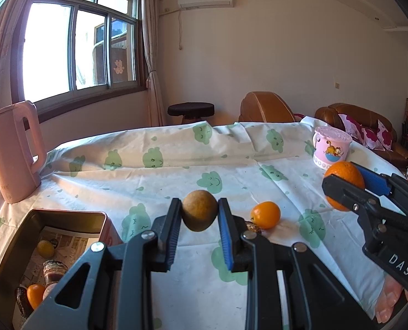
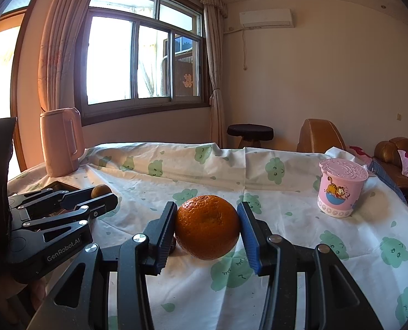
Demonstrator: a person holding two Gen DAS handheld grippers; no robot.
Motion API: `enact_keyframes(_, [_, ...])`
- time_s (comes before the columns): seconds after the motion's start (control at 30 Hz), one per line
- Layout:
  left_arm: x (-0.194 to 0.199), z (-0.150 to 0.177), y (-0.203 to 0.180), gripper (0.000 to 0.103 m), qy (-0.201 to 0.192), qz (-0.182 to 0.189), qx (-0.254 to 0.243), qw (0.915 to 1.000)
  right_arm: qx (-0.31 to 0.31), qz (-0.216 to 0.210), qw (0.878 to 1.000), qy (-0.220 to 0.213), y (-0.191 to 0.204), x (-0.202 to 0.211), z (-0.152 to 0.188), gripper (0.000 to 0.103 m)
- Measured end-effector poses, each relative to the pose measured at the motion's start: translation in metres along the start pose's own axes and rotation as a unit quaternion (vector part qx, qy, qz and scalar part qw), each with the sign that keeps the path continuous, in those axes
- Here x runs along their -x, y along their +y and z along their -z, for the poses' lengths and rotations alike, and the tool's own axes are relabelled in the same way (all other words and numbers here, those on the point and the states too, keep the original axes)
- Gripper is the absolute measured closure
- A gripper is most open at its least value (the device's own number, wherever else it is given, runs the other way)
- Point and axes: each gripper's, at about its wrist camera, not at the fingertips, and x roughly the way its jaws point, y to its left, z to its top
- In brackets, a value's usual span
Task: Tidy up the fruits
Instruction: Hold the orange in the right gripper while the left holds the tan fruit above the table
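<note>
While the left gripper [image 1: 200,210] has its pads pinched tight on a brown kiwi [image 1: 199,209] held above the tablecloth [image 1: 149,181], the metal tin [image 1: 66,216] sits down-left with fruit already inside, and a small orange [image 1: 266,214] waits on the cloth. Over on the right wrist view, the right gripper [image 2: 207,231] is clamped on a big orange [image 2: 207,231]. Looks like mid-carry; next I'd guess both swing over the tin and let go.
</note>
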Motion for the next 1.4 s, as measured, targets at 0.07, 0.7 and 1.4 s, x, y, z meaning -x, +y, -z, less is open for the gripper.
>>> enact_keyframes(0.07, [0.001,0.000,0.000,0.075,-0.003,-0.001,0.001,1.0000,0.000,0.001,1.000,-0.003,0.000,0.001,0.000,0.056])
enact_keyframes(0.7, [0.019,0.003,0.001,0.075,-0.037,-0.008,-0.002,0.9993,0.012,0.002,0.999,-0.037,0.008,0.018,0.001,0.056])
enact_keyframes(1.4, [0.051,0.019,0.037,0.075,-0.036,-0.005,0.020,0.9991,0.016,-0.047,0.999,-0.012,0.054,0.018,-0.002,0.056])
